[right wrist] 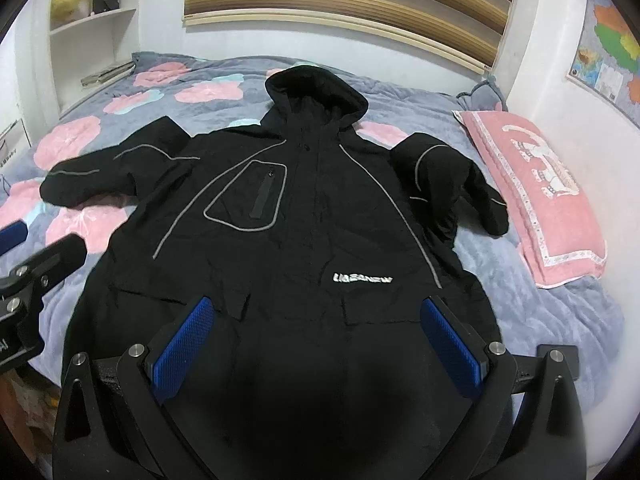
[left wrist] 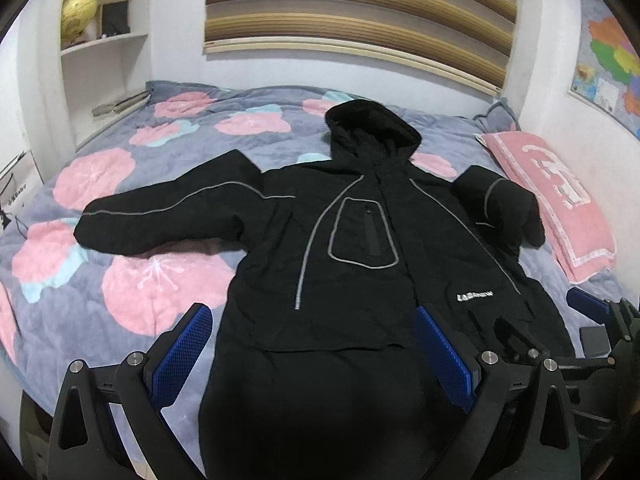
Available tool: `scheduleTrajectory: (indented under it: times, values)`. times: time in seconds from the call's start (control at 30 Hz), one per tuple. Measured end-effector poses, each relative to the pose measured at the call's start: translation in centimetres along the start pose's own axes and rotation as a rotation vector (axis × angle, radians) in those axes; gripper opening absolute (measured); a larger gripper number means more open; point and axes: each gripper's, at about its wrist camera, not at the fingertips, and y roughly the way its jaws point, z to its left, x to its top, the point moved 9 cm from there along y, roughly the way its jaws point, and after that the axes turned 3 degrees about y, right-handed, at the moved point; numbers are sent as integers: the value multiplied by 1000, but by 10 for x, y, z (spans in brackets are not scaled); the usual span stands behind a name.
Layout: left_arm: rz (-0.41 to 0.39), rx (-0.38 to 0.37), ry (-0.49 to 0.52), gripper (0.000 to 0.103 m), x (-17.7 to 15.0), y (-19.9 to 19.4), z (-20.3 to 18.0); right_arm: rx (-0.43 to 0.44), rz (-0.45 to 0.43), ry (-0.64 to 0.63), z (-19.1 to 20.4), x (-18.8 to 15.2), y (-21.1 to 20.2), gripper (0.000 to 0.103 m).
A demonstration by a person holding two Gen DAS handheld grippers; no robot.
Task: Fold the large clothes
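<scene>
A large black hooded jacket (left wrist: 352, 240) with grey piping lies face up on the bed, hood toward the wall; it also shows in the right wrist view (right wrist: 304, 216). Its left sleeve (left wrist: 160, 216) stretches out flat. Its right sleeve (left wrist: 500, 208) is bent and bunched next to the pillow. My left gripper (left wrist: 314, 332) is open over the jacket's lower left part, holding nothing. My right gripper (right wrist: 316, 328) is open over the lower middle of the jacket, holding nothing. The hem is hidden below both grippers.
The bed has a grey quilt with pink flowers (left wrist: 160, 288). A pink pillow (left wrist: 552, 200) lies at the right beside the bunched sleeve. White shelves (left wrist: 104, 40) stand at the back left. A map (left wrist: 612, 60) hangs on the right wall.
</scene>
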Motion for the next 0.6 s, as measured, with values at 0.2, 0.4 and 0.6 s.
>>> scheduleTrajectory:
  times: [0.2,0.4,0.6]
  values:
    - [-22,12,-85,100,0,33,43,32,-77,42,22,20,50,103]
    - [-92,74,-179,100,18,70,131,3,-151,33,41,28,123,103]
    - [-171,162,-354,100,44,92,266,-64,-143,-69,64,-2,166,103]
